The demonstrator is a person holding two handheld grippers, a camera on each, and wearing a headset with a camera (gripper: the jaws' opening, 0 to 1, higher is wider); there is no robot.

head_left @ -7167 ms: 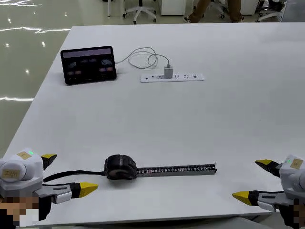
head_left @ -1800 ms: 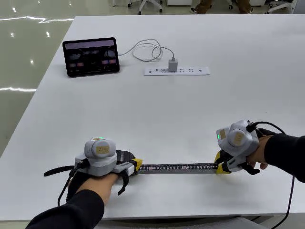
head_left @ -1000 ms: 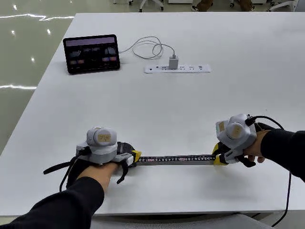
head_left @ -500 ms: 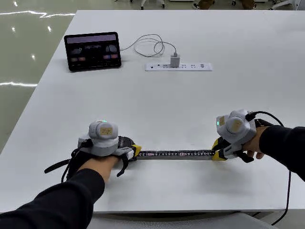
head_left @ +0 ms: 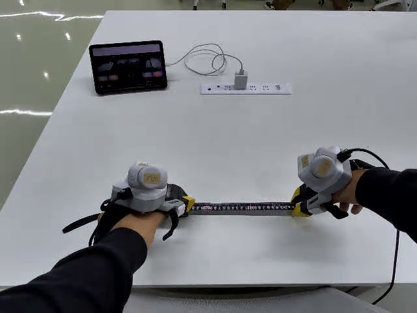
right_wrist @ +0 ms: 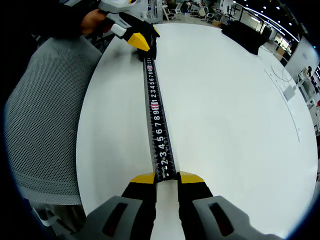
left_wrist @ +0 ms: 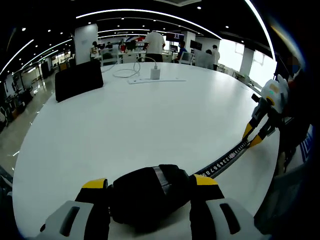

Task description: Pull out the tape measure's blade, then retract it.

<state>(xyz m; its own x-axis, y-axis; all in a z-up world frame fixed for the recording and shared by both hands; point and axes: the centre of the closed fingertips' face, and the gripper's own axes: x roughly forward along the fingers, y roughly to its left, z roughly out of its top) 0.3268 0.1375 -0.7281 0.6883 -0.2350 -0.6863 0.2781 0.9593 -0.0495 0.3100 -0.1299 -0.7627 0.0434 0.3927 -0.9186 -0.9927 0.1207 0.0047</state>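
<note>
White workbench (head_left: 260,150), near edge: the left gripper (left_wrist: 150,182) has its jaws closed around the black tape measure (left_wrist: 150,197). From the case the blade (head_left: 241,208) lies flat on the surface, running rightward to the right gripper (right_wrist: 166,177), whose jaws are pinched on its tip.

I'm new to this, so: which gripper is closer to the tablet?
Left. The left gripper, shut on the tape measure case, sits nearer the person than the tablet and slightly right of it; the right gripper, pinching the blade end, is much farther right.
</note>
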